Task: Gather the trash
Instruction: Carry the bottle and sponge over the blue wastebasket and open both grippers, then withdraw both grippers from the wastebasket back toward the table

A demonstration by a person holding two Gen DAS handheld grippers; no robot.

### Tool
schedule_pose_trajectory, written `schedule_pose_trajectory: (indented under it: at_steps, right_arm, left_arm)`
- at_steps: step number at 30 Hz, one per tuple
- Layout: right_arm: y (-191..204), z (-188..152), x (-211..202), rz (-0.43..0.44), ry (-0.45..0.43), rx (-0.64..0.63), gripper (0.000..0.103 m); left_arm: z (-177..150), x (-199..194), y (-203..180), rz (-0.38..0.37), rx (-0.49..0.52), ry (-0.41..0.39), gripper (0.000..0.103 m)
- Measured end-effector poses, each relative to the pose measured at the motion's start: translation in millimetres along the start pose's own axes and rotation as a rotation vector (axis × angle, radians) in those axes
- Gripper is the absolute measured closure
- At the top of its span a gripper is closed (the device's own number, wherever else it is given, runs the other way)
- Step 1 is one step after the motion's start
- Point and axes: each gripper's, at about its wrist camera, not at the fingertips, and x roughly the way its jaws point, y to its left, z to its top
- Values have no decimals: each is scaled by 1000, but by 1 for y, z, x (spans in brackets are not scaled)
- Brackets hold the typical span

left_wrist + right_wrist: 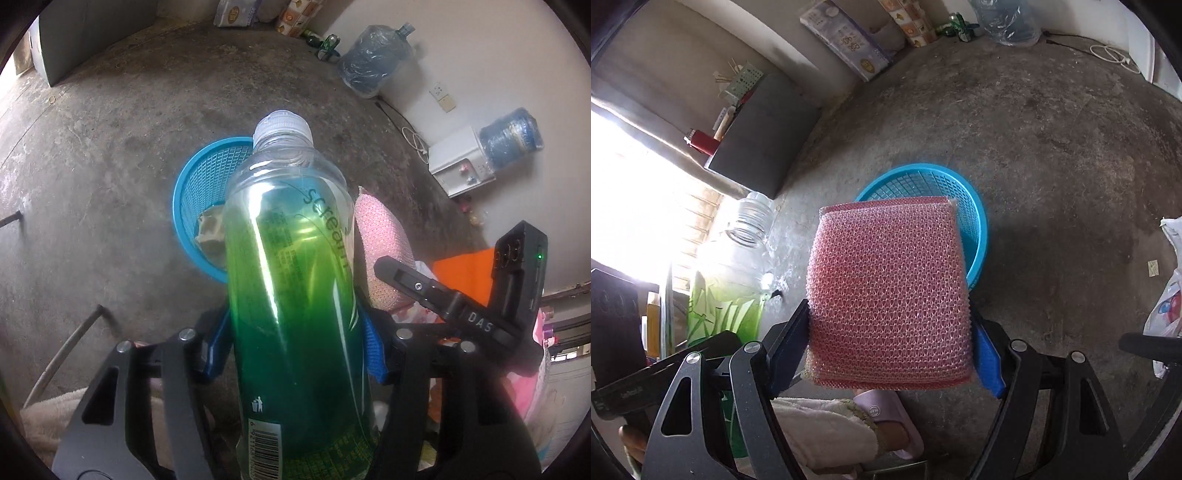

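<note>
My left gripper is shut on a clear plastic bottle with a green label and a white cap, held upright between the blue pads. Behind it a blue mesh basket stands on the concrete floor with a crumpled pale wad inside. My right gripper is shut on a pink netted sponge pad, which hangs over the near rim of the blue basket. The sponge and right gripper body show to the right in the left wrist view; the bottle shows at left in the right wrist view.
Bare concrete floor surrounds the basket. Two large water jugs and a white dispenser stand along the far wall, with boxes and green bottles nearby. A dark cabinet is at left. A slippered foot is below the right gripper.
</note>
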Motion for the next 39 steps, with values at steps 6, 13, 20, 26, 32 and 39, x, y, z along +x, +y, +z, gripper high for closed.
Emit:
schedule_pose_trajectory:
  at_steps: [6, 13, 20, 26, 32, 39]
  right_arm:
    - [-19, 41, 75, 73, 84, 97, 26]
    - [-35, 63, 149, -59, 122, 78, 25]
    - [-32, 58, 164, -155, 139, -31, 22]
    - [-29, 52, 138, -152, 79, -37, 22]
    - [-33, 36, 87, -114, 6, 1, 22]
    - [-30, -6, 20, -105, -39, -2, 22]
  left_arm:
    - [47, 71, 24, 53, -28, 25, 47]
    - [71, 122, 62, 50, -94, -38, 29]
    - [65, 125, 87, 61, -178, -30, 29]
    - [58, 104, 70, 37, -142, -53, 29]
    - [42, 79, 50, 39, -81, -59, 29]
    - [4, 28, 10, 7, 44, -100, 29]
